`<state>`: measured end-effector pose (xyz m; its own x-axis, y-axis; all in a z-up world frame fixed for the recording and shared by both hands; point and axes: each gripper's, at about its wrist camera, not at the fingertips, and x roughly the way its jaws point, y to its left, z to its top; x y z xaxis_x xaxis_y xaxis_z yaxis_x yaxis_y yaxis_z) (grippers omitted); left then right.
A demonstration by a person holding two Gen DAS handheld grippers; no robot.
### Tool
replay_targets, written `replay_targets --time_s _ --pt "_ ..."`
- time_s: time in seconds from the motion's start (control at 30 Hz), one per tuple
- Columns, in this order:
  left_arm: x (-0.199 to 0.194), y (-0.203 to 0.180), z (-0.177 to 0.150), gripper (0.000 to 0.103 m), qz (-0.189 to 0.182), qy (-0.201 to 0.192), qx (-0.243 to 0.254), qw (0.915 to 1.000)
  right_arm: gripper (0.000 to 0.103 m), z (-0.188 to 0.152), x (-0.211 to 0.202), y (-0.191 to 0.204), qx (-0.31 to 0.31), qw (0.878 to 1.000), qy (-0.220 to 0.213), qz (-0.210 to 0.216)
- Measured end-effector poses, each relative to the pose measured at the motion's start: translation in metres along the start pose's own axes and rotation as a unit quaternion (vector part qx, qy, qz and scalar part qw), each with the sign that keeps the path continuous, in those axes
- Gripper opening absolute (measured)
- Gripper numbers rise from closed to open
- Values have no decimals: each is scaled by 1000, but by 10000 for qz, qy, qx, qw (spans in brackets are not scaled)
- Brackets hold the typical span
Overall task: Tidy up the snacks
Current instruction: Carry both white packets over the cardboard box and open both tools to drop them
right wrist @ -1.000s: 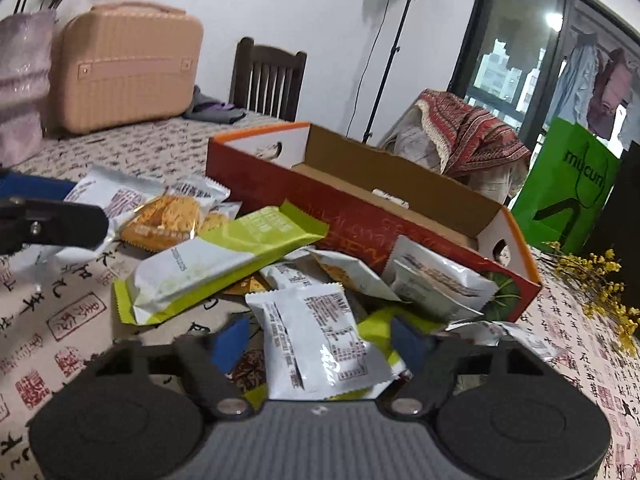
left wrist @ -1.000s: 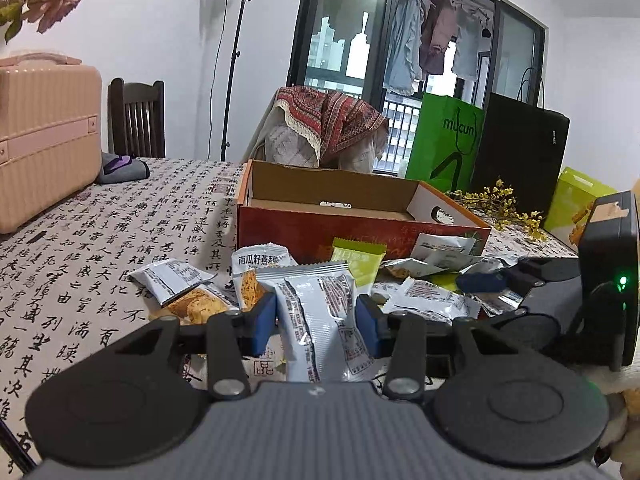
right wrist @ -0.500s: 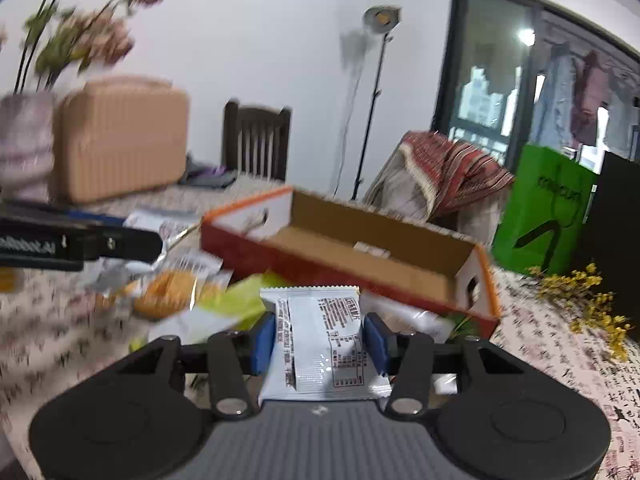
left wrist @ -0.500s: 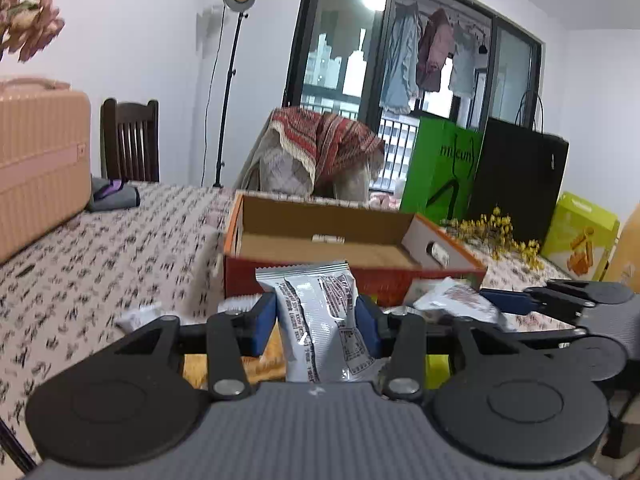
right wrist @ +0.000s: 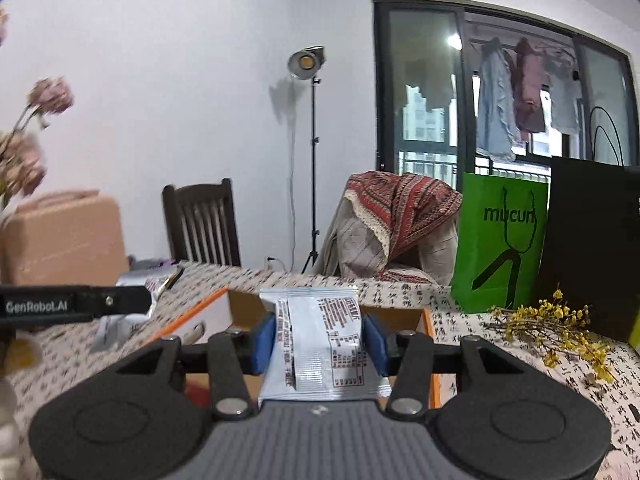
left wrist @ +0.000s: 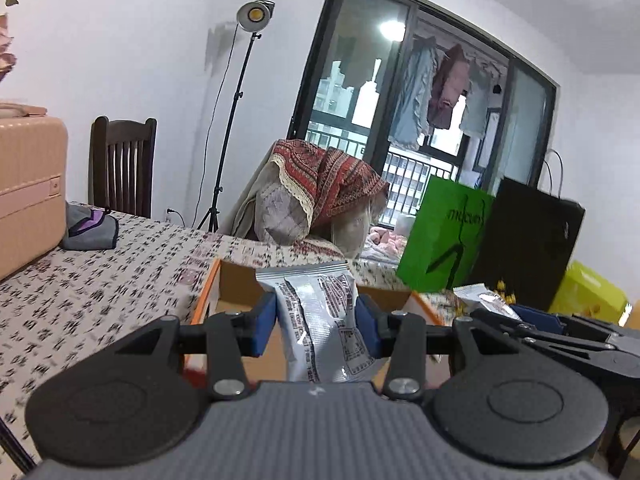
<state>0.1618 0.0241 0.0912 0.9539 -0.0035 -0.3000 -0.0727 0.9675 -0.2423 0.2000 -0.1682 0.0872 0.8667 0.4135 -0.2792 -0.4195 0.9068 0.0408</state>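
My left gripper [left wrist: 316,322] is shut on a silver snack packet [left wrist: 324,320], held upright in the air over the near edge of the orange cardboard box [left wrist: 208,300]. My right gripper [right wrist: 320,340] is shut on another silver snack packet [right wrist: 324,340], also raised above the same box [right wrist: 430,332]. The right gripper shows at the right of the left wrist view [left wrist: 560,332], with its packet [left wrist: 486,300]. The left gripper's finger shows at the left of the right wrist view [right wrist: 72,304], with its packet [right wrist: 148,280] beyond it. The snack pile is hidden below the grippers.
A pink suitcase [left wrist: 24,188] and a grey pouch [left wrist: 90,228] sit at the table's left. A green bag [right wrist: 500,240], a black bag [right wrist: 592,244] and yellow dried flowers [right wrist: 552,324] stand at the right. A dark chair [left wrist: 120,164] and a draped chair [left wrist: 320,196] stand behind.
Both grippers have lifted their silver packets from the snack pile and moved forward toward the box. The right gripper shut on its packet within the last second.
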Motion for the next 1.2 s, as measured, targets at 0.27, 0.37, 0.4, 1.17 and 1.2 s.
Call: replay_targets --time_s 0.27,0.37,0.4,1.17,1.2 --pt "68 -3 28 45 326 137 -221 9991 46 21 77 -20 477 9979 312 -320" --pt "97 2 31 45 539 270 -297 9977 46 16 110 -27 603 9957 520 -482" --pt "107 5 31 45 614 305 -305 9972 46 13 120 -30 655 9948 582 -515" --pt "156 31 -10 90 916 742 -200 9928 88 -29 159 -43 854 9905 1009 -372" --pt "152 29 -9 99 956 675 -177 9930 90 -28 156 -44 852 9910 962 -369"
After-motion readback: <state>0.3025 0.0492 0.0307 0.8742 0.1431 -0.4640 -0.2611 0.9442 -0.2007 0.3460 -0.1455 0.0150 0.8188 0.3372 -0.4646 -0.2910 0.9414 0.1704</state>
